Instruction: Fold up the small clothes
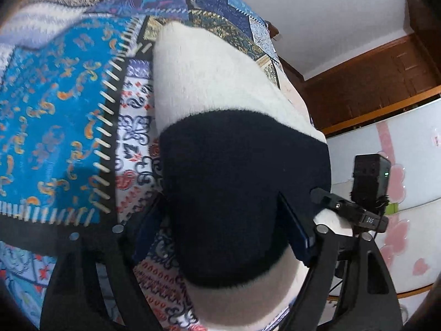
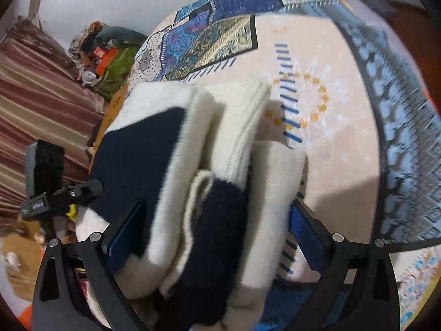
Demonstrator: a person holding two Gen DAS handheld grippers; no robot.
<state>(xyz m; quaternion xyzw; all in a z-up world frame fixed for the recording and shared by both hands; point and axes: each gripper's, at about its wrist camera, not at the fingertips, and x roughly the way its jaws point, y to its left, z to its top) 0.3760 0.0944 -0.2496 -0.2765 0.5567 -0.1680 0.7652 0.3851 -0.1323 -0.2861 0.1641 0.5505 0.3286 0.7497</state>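
Note:
A fuzzy white and navy garment (image 1: 220, 127) fills the left wrist view, lifted above the patterned quilt (image 1: 55, 96). My left gripper (image 1: 220, 226) is shut on its navy band, one blue pad on each side. In the right wrist view the same garment (image 2: 193, 143) lies folded into thick white and navy layers. My right gripper (image 2: 215, 226) is shut on that folded bundle, its blue pads (image 2: 303, 226) pressing both sides. The other gripper's body (image 2: 55, 195) shows at the left edge, touching the navy part.
The patchwork quilt (image 2: 317, 96) covers the bed under the garment. A striped brown curtain (image 2: 33, 104) and a cluttered pile (image 2: 104, 52) lie beyond the bed's left side. A wooden door frame (image 1: 372, 77) and white cabinet (image 1: 399, 151) stand to the right.

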